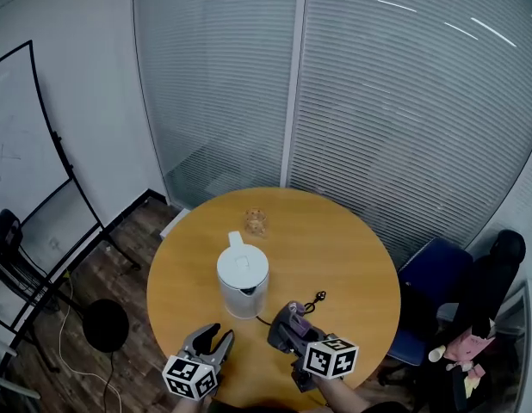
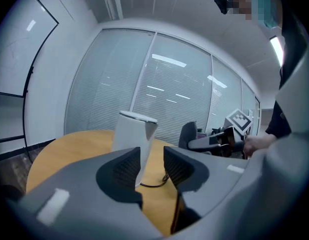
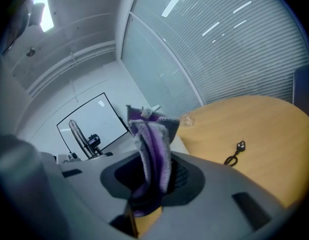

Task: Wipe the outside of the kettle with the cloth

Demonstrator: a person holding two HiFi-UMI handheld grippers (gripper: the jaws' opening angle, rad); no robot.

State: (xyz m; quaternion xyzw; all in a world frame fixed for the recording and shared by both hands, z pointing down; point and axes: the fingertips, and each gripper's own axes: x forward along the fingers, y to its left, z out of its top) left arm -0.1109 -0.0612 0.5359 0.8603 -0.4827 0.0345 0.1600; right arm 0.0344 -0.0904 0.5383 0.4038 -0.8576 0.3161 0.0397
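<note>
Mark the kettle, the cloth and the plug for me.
kettle (image 1: pixel 243 272), head view, on its lid
cloth (image 3: pixel 152 154), right gripper view, on its folded middle
plug (image 3: pixel 240 145), right gripper view, on its body

- Round wooden tabletop (image 1: pixel 352 265)
- Glass walls (image 1: pixel 404 101) with pale horizontal blinds, reflecting ceiling lights
- Whiteboard (image 1: pixel 16 144) on a black stand, left
- Dark wood floor (image 1: pixel 94 275)
- Blue chair (image 1: pixel 434 274), right

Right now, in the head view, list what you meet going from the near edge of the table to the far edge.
Left gripper → white kettle → small clear glass. Right gripper with the cloth left out: it overlaps the kettle in depth.
</note>
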